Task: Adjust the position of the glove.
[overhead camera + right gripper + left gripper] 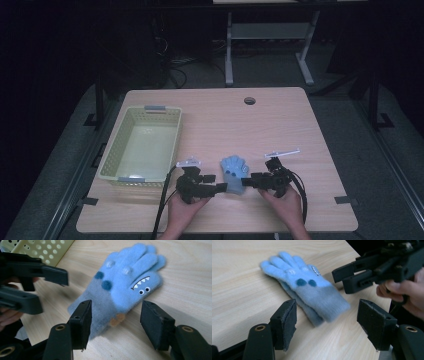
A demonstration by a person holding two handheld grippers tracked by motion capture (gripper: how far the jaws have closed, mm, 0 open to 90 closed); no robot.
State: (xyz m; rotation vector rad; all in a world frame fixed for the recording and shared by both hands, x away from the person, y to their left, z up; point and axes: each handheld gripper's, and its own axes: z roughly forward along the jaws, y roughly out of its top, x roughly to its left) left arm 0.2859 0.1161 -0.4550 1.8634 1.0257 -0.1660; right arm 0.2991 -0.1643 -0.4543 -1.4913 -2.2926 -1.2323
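Note:
Two fuzzy blue gloves (233, 172) lie stacked on the wooden table (280, 125), fingers pointing away and cuffs toward the person. The top glove (130, 277) has a toothed face and dark blue dots. My left gripper (216, 183) comes in from the left with its jaws open, and the cuff end (324, 307) lies just ahead of them and between their lines, untouched. From the right, my right gripper (248, 180) straddles the cuff (107, 307) with open jaws that do not press it. The right gripper (367, 272) and the left gripper (37, 282) face each other across the gloves.
A pale yellow perforated basket (150, 111) stands empty at the table's left, its corner (37, 250) just beyond the left gripper. A round cable hole (249, 100) is near the far edge. Black cables trail from both grippers over the front edge.

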